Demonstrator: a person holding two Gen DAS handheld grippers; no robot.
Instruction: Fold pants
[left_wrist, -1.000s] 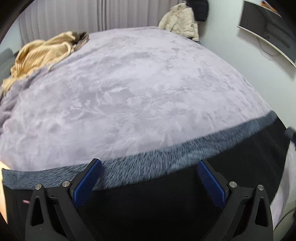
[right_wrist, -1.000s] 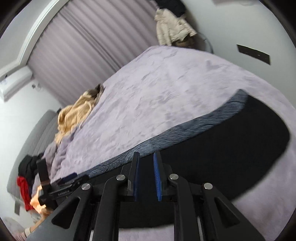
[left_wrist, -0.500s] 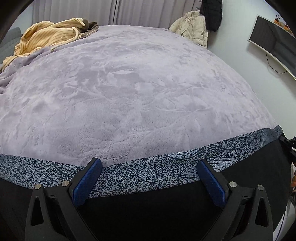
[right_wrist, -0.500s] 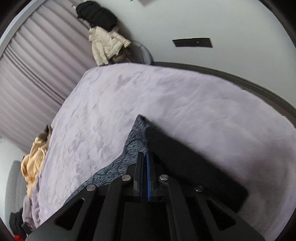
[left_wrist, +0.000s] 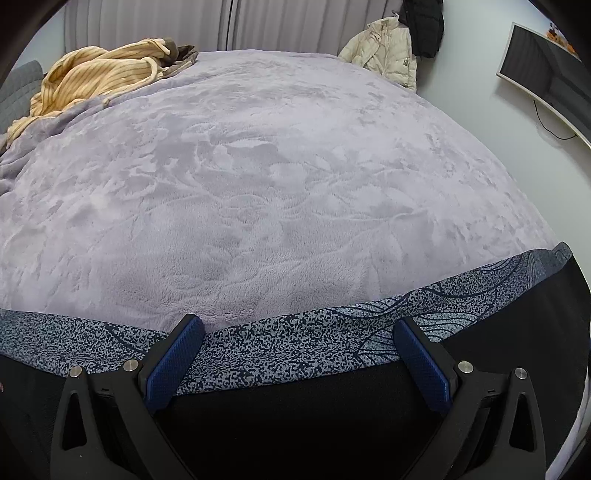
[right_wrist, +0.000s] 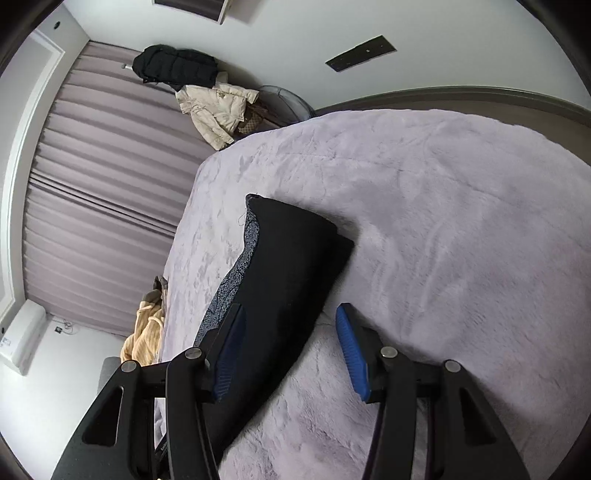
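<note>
Black pants (left_wrist: 295, 413) with a blue-grey speckled waistband (left_wrist: 280, 343) lie flat along the near edge of a lilac plush bed cover (left_wrist: 277, 177). My left gripper (left_wrist: 295, 354) hovers over the waistband, its blue pads wide apart and empty. In the right wrist view the pants (right_wrist: 288, 266) show as a long black strip with the speckled band (right_wrist: 229, 284) on its left side. My right gripper (right_wrist: 291, 350) sits over the strip's near part; its jaws are opening, and the cloth lies between the pads without being pinched.
A yellow striped garment (left_wrist: 96, 81) is heaped at the bed's far left corner. A cream jacket (left_wrist: 388, 48) and a black coat (right_wrist: 173, 66) hang by the curtains. A wall screen (left_wrist: 546, 70) is on the right. The bed's right edge (right_wrist: 480, 110) drops off near the wall.
The right gripper went from shut on the pants to open and rolled, swinging toward the pants' end. The left gripper sank a little over the waistband, which now lies flat and sharp.
</note>
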